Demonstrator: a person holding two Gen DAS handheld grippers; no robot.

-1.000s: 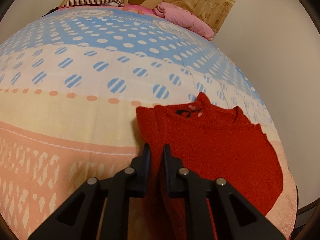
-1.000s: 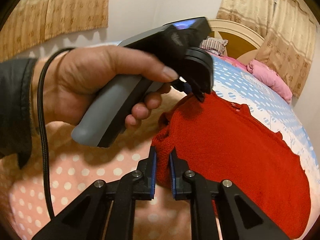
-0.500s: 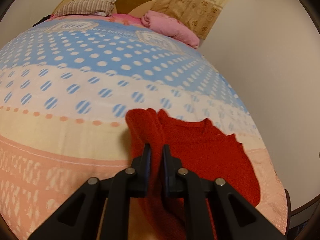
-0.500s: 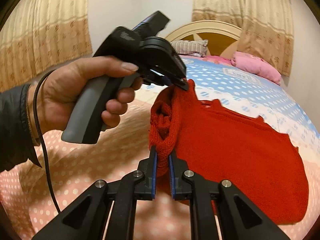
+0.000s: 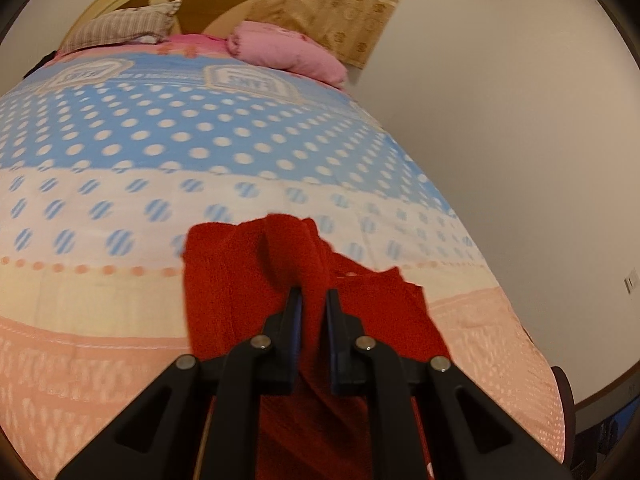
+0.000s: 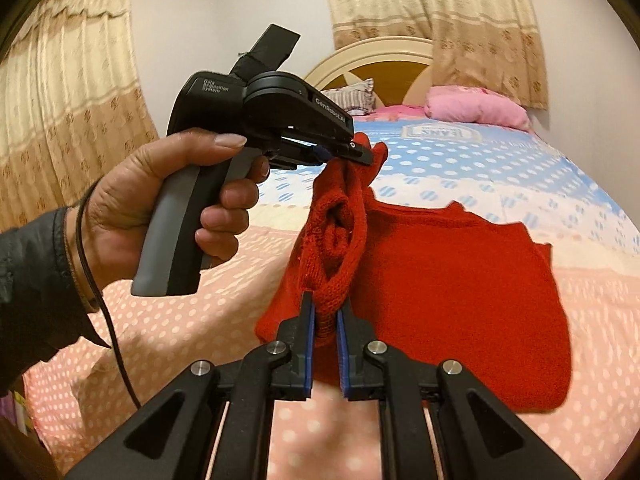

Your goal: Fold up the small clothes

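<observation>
Left wrist view, gripper: the left gripper (image 5: 310,300) has its jaws pressed together on a bunched edge of the red sweater (image 5: 248,280), pinching the knit between its pads.
Left wrist view, sweater: the garment hangs from the pinch, lifted off the bedspread (image 5: 160,152); a flap drapes to the left of the jaws and the rest trails down to the right onto the peach band of the bedspread.
Left wrist view, change: a second ago the sweater lay nearly flat with its neckline showing; now that side is raised and bunched, and the pink pillow (image 5: 288,54) at the headboard sits lower in the picture.
Right wrist view, gripper: the right gripper (image 6: 325,320) is also clamped shut on the sweater's (image 6: 460,280) near-left edge, a twisted roll of knit caught between its blue pads.
Right wrist view, other hand: a person's left hand (image 6: 160,208) grips the handle of the other tool, whose tip pinches the sweater's far corner, above the roll.
Right wrist view, sweater: the left side is held up in the air between both pinches; the body to the right lies on the bedspread (image 6: 560,320).
Right wrist view, change: the held edge has risen and swung rightward over the body since a second ago.
Meaning for the task: a fold looks under way, the left side being carried across; it is not yet laid down.
</observation>
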